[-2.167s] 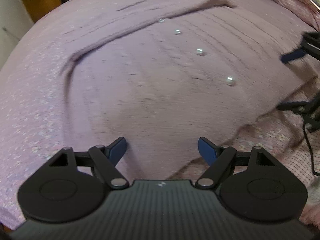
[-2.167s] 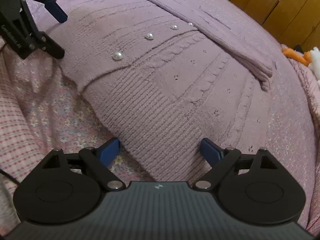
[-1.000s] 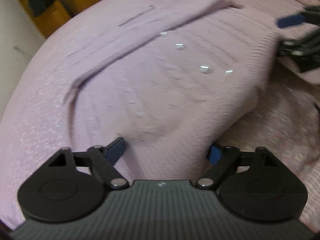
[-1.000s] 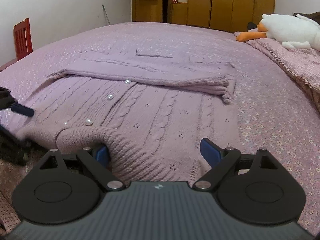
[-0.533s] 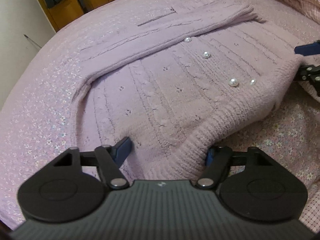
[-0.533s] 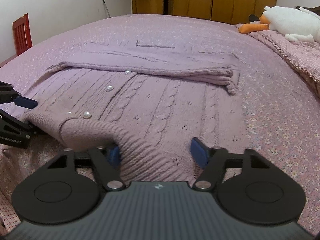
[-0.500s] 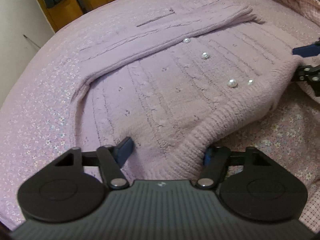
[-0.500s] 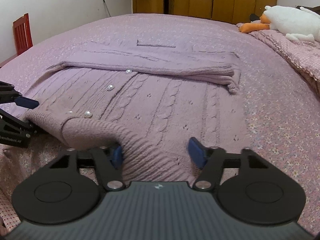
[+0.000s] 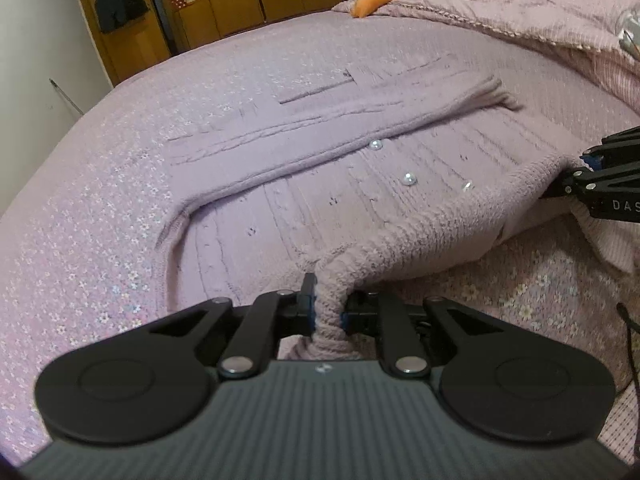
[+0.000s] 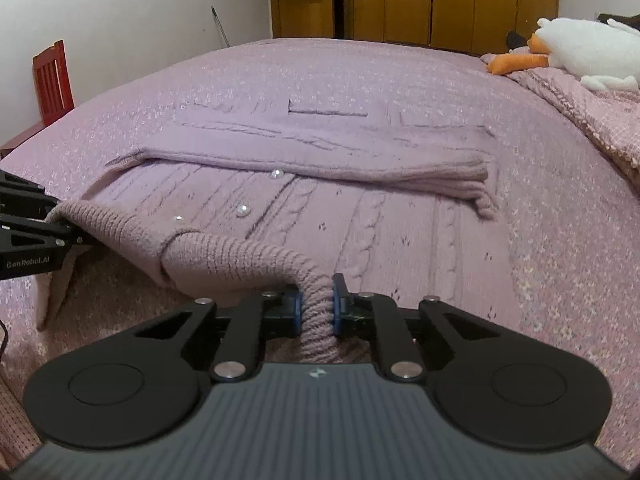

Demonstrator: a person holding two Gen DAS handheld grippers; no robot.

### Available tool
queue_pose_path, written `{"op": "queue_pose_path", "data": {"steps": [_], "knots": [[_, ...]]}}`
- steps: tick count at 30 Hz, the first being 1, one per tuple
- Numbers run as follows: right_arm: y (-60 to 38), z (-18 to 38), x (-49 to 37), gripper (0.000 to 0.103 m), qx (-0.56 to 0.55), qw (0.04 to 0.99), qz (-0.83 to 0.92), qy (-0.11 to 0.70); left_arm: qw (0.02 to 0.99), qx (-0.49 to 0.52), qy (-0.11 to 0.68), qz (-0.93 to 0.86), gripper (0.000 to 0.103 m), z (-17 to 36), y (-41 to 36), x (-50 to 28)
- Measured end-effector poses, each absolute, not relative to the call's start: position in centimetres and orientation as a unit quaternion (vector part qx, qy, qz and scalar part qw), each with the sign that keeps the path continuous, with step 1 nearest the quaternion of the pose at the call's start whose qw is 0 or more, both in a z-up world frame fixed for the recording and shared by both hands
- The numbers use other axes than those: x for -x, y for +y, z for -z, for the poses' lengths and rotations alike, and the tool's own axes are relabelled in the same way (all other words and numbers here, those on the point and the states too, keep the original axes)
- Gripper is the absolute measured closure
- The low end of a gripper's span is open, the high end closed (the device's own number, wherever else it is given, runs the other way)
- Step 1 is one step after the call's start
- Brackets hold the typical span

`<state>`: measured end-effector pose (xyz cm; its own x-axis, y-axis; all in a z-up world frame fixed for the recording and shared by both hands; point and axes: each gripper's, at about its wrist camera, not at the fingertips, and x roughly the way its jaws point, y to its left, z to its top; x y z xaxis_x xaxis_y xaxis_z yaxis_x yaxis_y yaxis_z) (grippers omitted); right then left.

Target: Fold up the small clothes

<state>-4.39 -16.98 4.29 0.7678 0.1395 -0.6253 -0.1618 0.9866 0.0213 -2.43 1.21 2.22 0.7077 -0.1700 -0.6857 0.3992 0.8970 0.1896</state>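
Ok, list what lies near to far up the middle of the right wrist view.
Right gripper → ribbed hem → buttons → folded sleeve → bedspread → wardrobe.

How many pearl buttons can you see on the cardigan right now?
3, along the placket: one by the folded sleeve, one mid-front, one beside the lifted hem. More may hide under the hem or sleeve.

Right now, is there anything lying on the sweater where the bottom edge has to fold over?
Nothing visible is in the way. Both grippers, left and right, already pinch the sweater's ribbed hem. Ahead lie only the pearl buttons and the sleeve folded across the chest, both part of the sweater. The plush toy sits well off to the side.
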Motion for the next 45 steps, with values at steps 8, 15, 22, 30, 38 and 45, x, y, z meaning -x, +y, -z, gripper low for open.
{"op": "queue_pose_path", "data": {"steps": [8, 15, 22, 30, 38, 45], "knots": [[-16.8, -5.9, 4.3, 0.089, 0.02, 0.95, -0.078, 0.302, 0.914, -0.159, 0.337, 0.159, 0.09, -3.6, 1.5, 1.9], [-16.8, -7.2, 3.3, 0.09, 0.002, 0.958, -0.07, 0.278, 0.922, -0.166, 0.313, 0.158, 0.09, -5.8, 1.4, 1.5], [-17.4, -9.1, 1.4, 0.091, 0.001, 0.967, -0.065, 0.245, 0.934, -0.144, 0.295, 0.139, 0.09, -7.0, 0.8, -0.3], [-17.1, -10.3, -2.8, 0.091, 0.0, 0.973, -0.062, 0.223, 0.942, -0.144, 0.278, 0.117, 0.09, -8.1, 0.5, -3.0], [-16.8, -10.0, -9.6, 0.091, 0.031, 0.972, -0.048, 0.228, 0.95, -0.131, 0.265, 0.099, 0.09, -8.2, 0.3, -8.1], [-17.0, -6.7, -14.9, 0.09, 0.035, 0.957, -0.038, 0.286, 0.946, -0.12, 0.291, 0.083, 0.09, -5.9, -1.0, -13.7]]}}
